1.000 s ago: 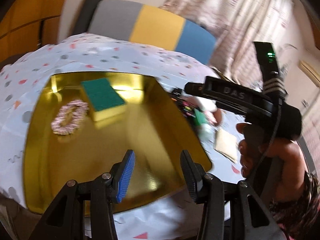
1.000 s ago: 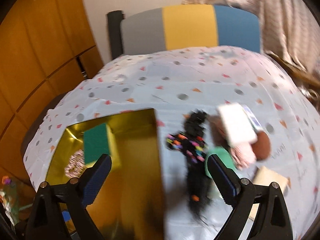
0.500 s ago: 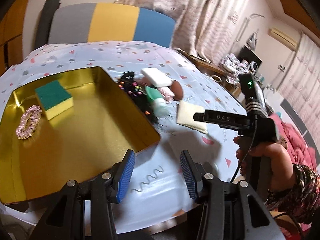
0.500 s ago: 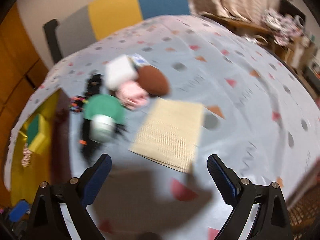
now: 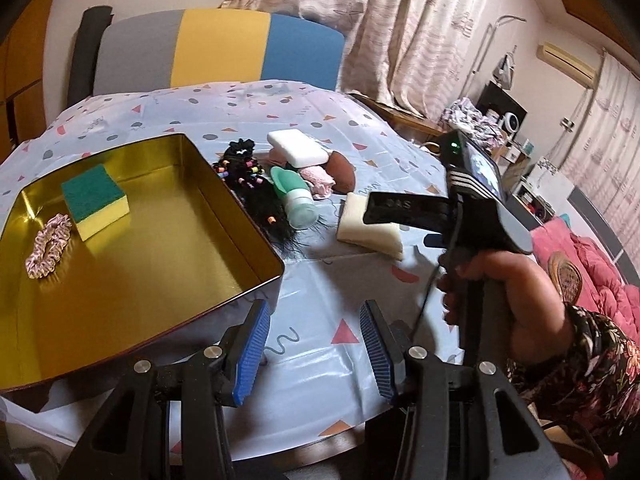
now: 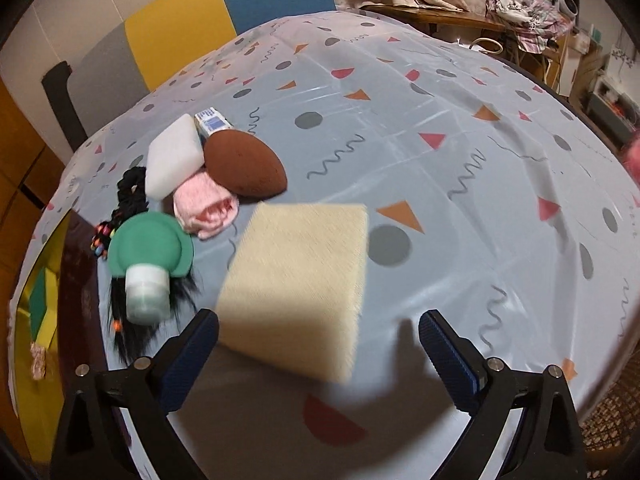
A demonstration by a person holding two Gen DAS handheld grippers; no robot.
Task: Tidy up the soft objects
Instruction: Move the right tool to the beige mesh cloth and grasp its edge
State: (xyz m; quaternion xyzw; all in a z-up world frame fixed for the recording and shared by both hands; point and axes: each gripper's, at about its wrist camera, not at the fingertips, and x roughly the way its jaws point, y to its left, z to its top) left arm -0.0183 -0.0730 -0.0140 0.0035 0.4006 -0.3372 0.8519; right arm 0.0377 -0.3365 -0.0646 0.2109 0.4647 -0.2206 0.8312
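Note:
A gold tin tray [image 5: 224, 200] on the left holds a green-and-yellow sponge [image 5: 94, 200] and a pink scrunchie [image 5: 48, 246]. Beside it lies a pile: a black beaded hairpiece [image 5: 260, 196], a green squeeze bottle [image 6: 150, 256], a white sponge [image 6: 172, 160], a pink cloth [image 6: 206, 208] and a brown oval sponge [image 6: 244, 166]. A cream sponge [image 6: 296, 288] lies in front of the pile. My right gripper [image 6: 320, 348] hangs open and wide just above the cream sponge's near edge. My left gripper [image 5: 316, 344] stands open over bare tablecloth by the tray's near right corner, with nothing in it.
A person's hand [image 5: 500, 280] in a floral sleeve holds the right gripper. A small blue-and-white packet [image 6: 212, 122] lies behind the white sponge. A grey, yellow and blue chair back [image 5: 220, 52] stands beyond the table. Patterned tablecloth [image 6: 440, 140] stretches to the right.
The left gripper has swung right, from over the tray to the cloth beside it. The right gripper has moved right and down, from the tray's edge to the cream sponge.

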